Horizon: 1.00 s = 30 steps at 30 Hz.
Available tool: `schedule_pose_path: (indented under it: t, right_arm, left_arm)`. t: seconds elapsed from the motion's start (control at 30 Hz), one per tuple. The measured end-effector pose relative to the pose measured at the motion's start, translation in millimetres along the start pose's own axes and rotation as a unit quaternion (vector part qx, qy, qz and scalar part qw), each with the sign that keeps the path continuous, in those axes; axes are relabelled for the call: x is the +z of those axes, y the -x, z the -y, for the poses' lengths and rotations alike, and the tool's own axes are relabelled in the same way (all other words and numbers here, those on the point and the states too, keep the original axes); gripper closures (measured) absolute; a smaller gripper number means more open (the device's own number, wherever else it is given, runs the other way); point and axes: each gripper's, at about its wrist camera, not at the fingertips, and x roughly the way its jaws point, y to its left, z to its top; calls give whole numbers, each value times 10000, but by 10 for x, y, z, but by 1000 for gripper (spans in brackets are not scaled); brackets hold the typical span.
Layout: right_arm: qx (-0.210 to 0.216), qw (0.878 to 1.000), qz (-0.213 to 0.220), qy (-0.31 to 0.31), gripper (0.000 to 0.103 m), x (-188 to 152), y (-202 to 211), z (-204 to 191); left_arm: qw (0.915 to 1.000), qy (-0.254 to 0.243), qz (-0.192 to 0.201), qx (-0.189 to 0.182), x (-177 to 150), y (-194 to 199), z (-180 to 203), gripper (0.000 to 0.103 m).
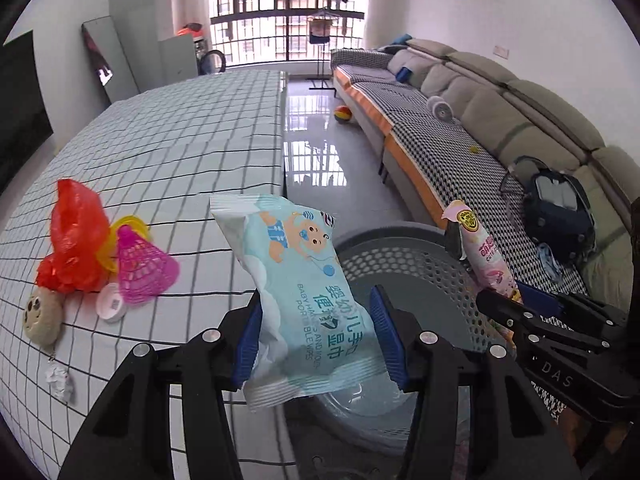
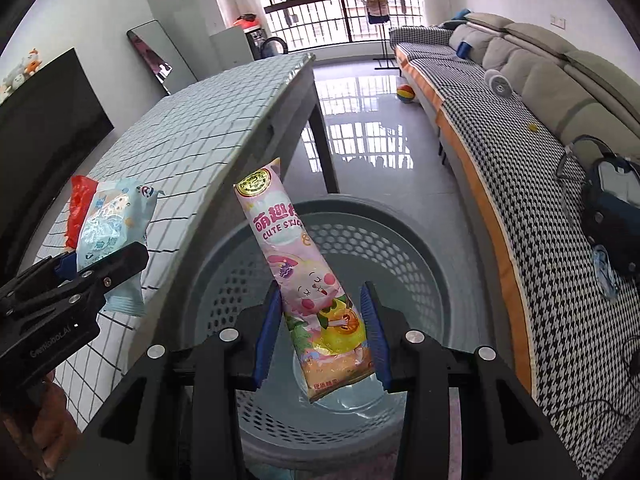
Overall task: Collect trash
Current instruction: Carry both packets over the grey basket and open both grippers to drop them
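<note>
My left gripper point(image 1: 320, 336) is shut on a light blue baby wipes packet point(image 1: 304, 296) and holds it over the table edge, beside the grey perforated basket point(image 1: 416, 264). My right gripper point(image 2: 324, 332) is shut on a pink snack stick wrapper point(image 2: 304, 276) and holds it upright above the basket point(image 2: 400, 264). The right gripper also shows in the left wrist view point(image 1: 516, 300), with the pink wrapper point(image 1: 484, 256). The left gripper shows in the right wrist view point(image 2: 80, 268), with the wipes packet point(image 2: 112, 224).
On the checked tablecloth point(image 1: 168, 152) lie a red plastic bag point(image 1: 76, 236), a pink shuttlecock point(image 1: 144, 268), a white cap point(image 1: 112, 303), a cookie charm point(image 1: 42, 314) and a crumpled paper ball point(image 1: 60, 382). A sofa point(image 1: 480, 120) with a dark bag point(image 1: 560, 216) stands right.
</note>
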Motion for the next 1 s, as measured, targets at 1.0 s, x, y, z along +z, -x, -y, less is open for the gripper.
schedule_pose_path:
  t: [1.0]
  right_arm:
    - [60,9998,-71,-158,36,-96,-162,236]
  left_arm:
    - [9997,87,-184,141,-100,-206,116,19]
